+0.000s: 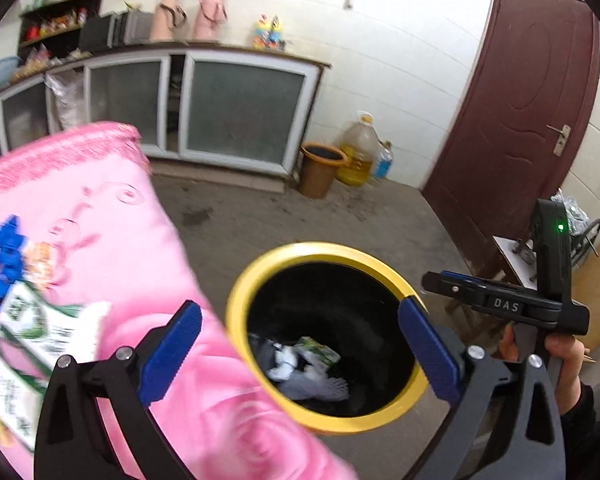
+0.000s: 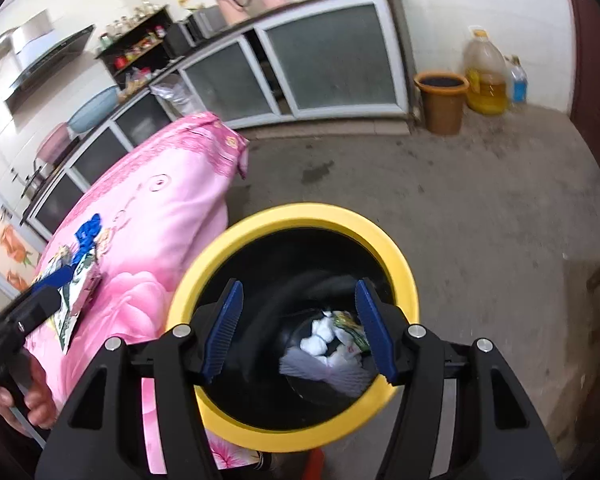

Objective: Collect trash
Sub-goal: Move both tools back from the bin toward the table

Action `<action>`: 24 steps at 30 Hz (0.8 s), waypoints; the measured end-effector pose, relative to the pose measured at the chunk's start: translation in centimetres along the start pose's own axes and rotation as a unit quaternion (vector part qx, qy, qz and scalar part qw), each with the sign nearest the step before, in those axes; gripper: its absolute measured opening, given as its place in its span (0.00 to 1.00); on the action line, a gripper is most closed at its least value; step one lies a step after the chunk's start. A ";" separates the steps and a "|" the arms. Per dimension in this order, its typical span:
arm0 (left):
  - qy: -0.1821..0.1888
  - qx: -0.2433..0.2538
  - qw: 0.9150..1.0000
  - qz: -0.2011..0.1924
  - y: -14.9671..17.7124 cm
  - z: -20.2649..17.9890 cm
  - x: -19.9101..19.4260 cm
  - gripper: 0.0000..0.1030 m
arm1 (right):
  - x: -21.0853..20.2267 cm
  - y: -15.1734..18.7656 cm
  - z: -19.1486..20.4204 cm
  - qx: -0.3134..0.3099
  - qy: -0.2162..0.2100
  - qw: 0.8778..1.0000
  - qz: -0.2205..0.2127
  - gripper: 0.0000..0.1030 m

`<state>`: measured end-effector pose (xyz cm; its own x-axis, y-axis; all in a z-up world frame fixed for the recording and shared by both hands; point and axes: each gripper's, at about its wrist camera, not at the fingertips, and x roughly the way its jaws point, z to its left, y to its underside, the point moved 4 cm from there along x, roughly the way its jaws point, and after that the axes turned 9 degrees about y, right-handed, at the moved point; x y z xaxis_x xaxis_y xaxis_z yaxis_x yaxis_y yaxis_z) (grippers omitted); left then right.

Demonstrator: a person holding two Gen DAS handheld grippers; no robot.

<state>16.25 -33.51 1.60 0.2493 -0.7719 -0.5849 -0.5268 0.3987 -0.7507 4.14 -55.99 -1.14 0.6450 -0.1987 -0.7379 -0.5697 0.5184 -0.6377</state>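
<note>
Two claws hang spread and empty over the yellow-rimmed bin [image 2: 292, 220]: right gripper [image 2: 298, 330] directly above its mouth, left gripper [image 1: 300, 354] nearer the pink cloth [image 1: 100, 208]. Wrappers [image 1: 40, 320] lie left on that cloth, likely next; white trash [image 2: 320, 340] sits inside.

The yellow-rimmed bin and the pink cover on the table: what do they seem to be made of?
The bin looks like moulded plastic: a smooth, evenly coloured yellow rim with a soft sheen, and a dark inside, possibly a liner. The pink cover looks like printed satin-like fabric: it drapes, creases and shines faintly.
</note>
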 end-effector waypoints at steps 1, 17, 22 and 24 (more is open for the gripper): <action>-0.001 0.000 1.000 -0.004 0.0 0.2 -0.7 0.92 | -0.2 -0.1 0.6 -0.009 -0.006 1.000 -0.004 0.54; -0.114 -0.067 0.990 -0.055 4.5 10.2 -15.1 0.92 | -0.7 -0.8 12.6 -0.133 -0.081 0.988 -0.013 0.55; -0.173 -0.080 0.980 -0.057 6.6 14.0 -18.2 0.92 | -0.5 -0.8 15.8 -0.157 -0.097 0.983 -0.011 0.55; -0.188 -0.085 0.977 -0.055 7.3 15.2 -19.1 0.92 | -0.3 -1.0 17.3 -0.164 -0.110 0.980 -0.006 0.55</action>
<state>20.00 -8.38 2.62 0.5767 -0.5556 -0.5989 -0.5990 0.2109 -0.7724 13.35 -42.06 3.53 0.7269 -0.0001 -0.6868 -0.6707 0.2151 -0.7099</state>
